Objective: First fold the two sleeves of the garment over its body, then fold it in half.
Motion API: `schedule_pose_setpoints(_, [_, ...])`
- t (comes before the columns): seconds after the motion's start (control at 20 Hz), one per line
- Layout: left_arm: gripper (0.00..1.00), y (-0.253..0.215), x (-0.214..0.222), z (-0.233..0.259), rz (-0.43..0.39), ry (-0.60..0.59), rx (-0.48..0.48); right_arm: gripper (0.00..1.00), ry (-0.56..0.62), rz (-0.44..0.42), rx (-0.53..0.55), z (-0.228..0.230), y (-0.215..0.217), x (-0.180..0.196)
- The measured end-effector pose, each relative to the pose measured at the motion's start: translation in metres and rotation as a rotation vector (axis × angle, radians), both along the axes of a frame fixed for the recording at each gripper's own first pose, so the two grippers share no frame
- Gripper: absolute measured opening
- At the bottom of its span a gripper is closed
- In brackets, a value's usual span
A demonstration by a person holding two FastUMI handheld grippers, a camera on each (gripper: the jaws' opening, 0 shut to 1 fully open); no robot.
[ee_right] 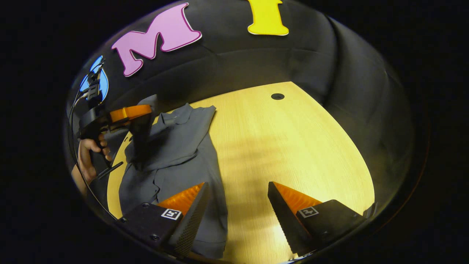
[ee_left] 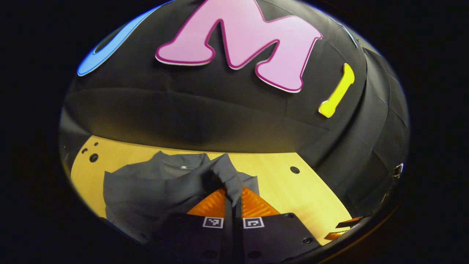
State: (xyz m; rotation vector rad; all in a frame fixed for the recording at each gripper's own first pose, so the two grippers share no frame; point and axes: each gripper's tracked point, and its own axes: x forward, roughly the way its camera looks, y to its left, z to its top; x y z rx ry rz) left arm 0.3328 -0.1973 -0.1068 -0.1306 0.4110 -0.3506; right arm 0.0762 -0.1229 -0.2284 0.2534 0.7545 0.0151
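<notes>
Here, one sleeve is up in the left gripper while the right one waits with nothing in it.

The wooden table (ee_right: 293, 146) carries the grey garment (ee_right: 183, 146), its long axis running away from the right gripper (ee_right: 236, 205) toward the booth's back wall; the body lies ahead and to the left of that gripper, whose fingers stand wide apart, one tip over the hem. The left gripper (ee_left: 233, 205) is the nearer to the work: its fingers are pinched tight on a fold of sleeve (ee_left: 225, 172), lifted just ahead of its tips, with the body spread beyond and to its left. The right gripper view adds the hand (ee_right: 88, 154) holding the left tool above the cloth; the left gripper view gives the pinch itself, close up.
</notes>
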Motion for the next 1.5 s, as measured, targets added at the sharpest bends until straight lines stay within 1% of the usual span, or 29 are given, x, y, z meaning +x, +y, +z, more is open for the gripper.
schedule_pose_setpoints(0.1, [0.06, -0.011, 0.005, -0.016, -0.014, 0.026, 0.018, 0.99, 0.008, 0.013, 0.009, -0.002, 0.006, 0.001])
schedule_pose_setpoints(0.2, [0.05, -0.015, 0.009, -0.031, 0.000, 0.053, 0.049, 0.99, 0.012, 0.032, 0.016, -0.004, 0.014, 0.002])
schedule_pose_setpoints(0.35, [0.11, -0.026, 0.010, -0.051, -0.012, 0.098, 0.049, 0.99, 0.016, 0.061, 0.020, -0.008, 0.024, 0.001])
schedule_pose_setpoints(0.5, [0.16, -0.032, 0.008, -0.061, -0.031, 0.115, 0.079, 0.99, 0.021, 0.086, 0.021, -0.012, 0.029, -0.001])
schedule_pose_setpoints(0.55, [0.23, -0.037, 0.005, -0.060, -0.043, 0.115, 0.080, 0.99, 0.025, 0.091, 0.026, -0.014, 0.033, -0.002])
schedule_pose_setpoints(0.6, [0.20, -0.041, 0.003, -0.058, -0.053, 0.111, 0.076, 0.99, 0.027, 0.094, 0.029, -0.014, 0.035, -0.002])
schedule_pose_setpoints(0.75, [0.64, -0.037, -0.011, -0.045, -0.061, 0.086, 0.057, 0.99, 0.028, 0.098, 0.032, -0.016, 0.037, -0.004])
schedule_pose_setpoints(0.85, [0.87, -0.020, -0.021, -0.040, -0.035, 0.071, 0.071, 0.99, 0.029, 0.103, 0.036, -0.017, 0.040, -0.005])
schedule_pose_setpoints(0.9, [0.95, -0.007, -0.028, -0.040, -0.017, 0.065, 0.086, 0.99, 0.033, 0.107, 0.038, -0.018, 0.041, -0.006])
schedule_pose_setpoints(1.05, [0.96, 0.041, -0.059, -0.043, 0.053, 0.055, 0.136, 0.99, 0.056, 0.118, 0.048, -0.026, 0.045, -0.012])
schedule_pose_setpoints(1.25, [0.96, 0.118, -0.123, -0.067, 0.168, 0.096, 0.188, 0.99, 0.087, 0.139, 0.055, -0.038, 0.059, -0.026])
schedule_pose_setpoints(1.4, [0.96, 0.183, -0.180, -0.100, 0.296, 0.179, 0.206, 0.99, 0.127, 0.170, 0.052, -0.054, 0.073, -0.040])
schedule_pose_setpoints(1.5, [0.97, 0.225, -0.219, -0.122, 0.391, 0.239, 0.205, 0.99, 0.156, 0.197, 0.032, -0.065, 0.079, -0.049])
